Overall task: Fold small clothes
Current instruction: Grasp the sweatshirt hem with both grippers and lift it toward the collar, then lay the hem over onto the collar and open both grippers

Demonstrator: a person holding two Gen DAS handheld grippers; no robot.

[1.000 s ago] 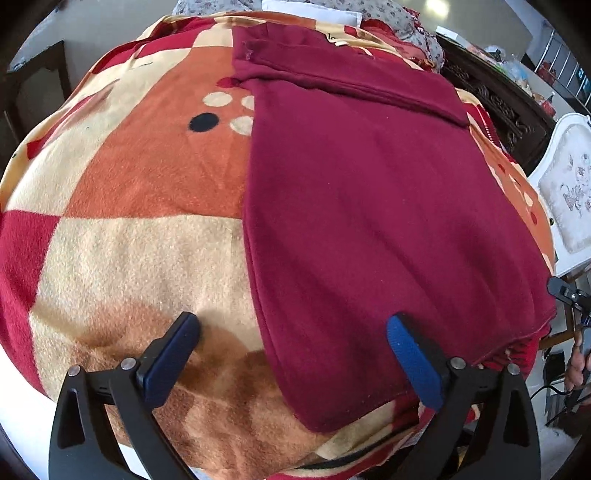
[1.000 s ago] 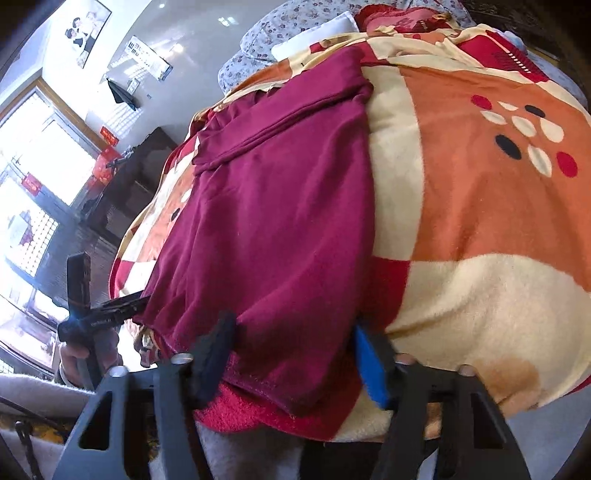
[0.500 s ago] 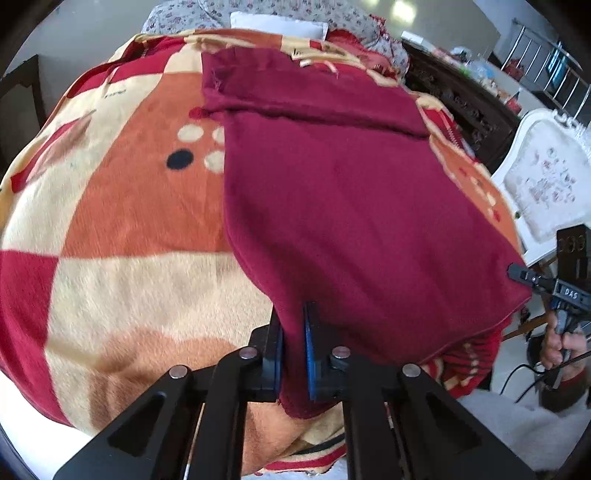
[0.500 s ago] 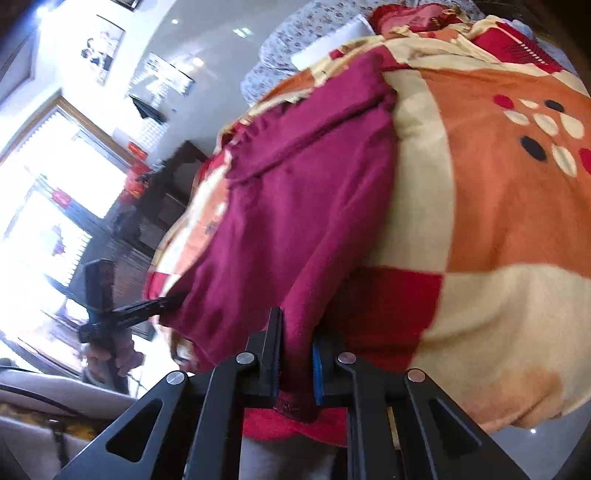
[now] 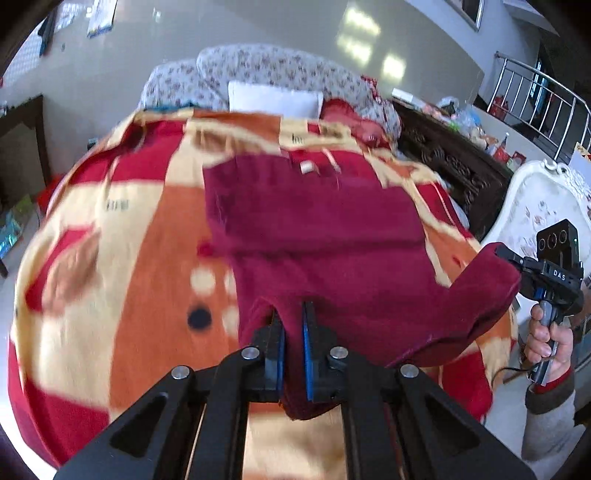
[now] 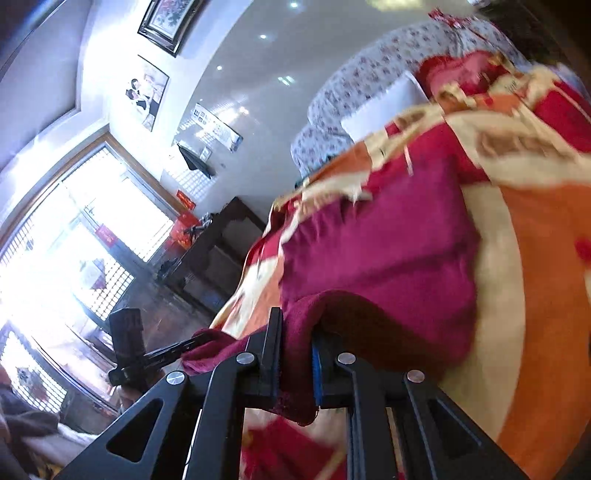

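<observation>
On the patterned blanket (image 5: 122, 280), a maroon garment (image 5: 332, 236) is gripped at its near hem corners, which are raised.
Left gripper (image 5: 291, 332) and right gripper (image 6: 297, 354) are each clamped on cloth; bare blanket lies alongside. A carved dark cabinet (image 5: 454, 166) is seen only from the left wrist, a bright window (image 6: 74, 236) only from the right.

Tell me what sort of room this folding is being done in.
Probably a living room at home: a floral sofa, a carved dark wood cabinet, framed pictures on the wall, and a patterned blanket as the work surface.
</observation>
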